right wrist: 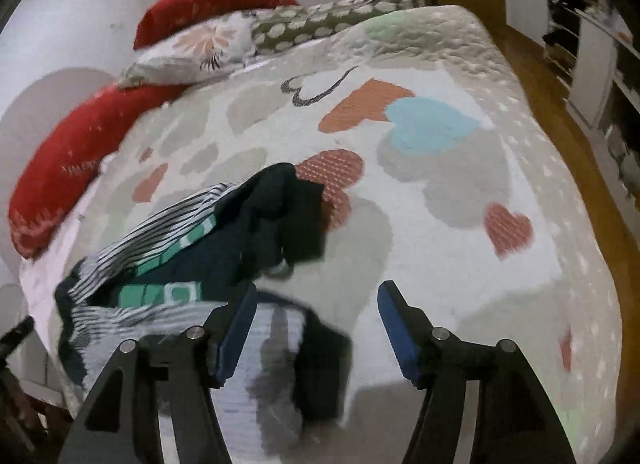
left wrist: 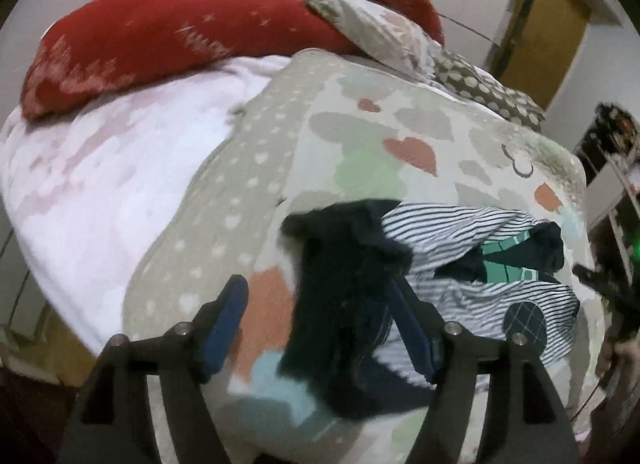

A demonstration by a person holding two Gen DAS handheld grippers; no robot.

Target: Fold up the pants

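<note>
A heap of clothes lies on the bed's heart-print quilt [left wrist: 360, 136]. Dark pants [left wrist: 344, 284] lie at the heap's near side, beside a black-and-white striped garment [left wrist: 460, 232] and a navy piece with green bands [left wrist: 504, 264]. My left gripper [left wrist: 320, 296] is open, its blue pads wide apart; the dark pants lie loosely between them, against the right pad [left wrist: 412, 328]. In the right wrist view the dark pants [right wrist: 280, 216] top the heap, with the striped garment [right wrist: 160, 224] to the left. My right gripper [right wrist: 316, 304] is open above a blurred white-and-dark garment [right wrist: 276, 364].
Red pillows [left wrist: 160, 36] and patterned pillows [left wrist: 384, 32] lie at the head of the bed, over a white-pink blanket [left wrist: 100, 168]. The wooden floor [right wrist: 560, 104] and shelves [right wrist: 600, 64] flank the bed's right side. A door [left wrist: 536, 36] stands beyond.
</note>
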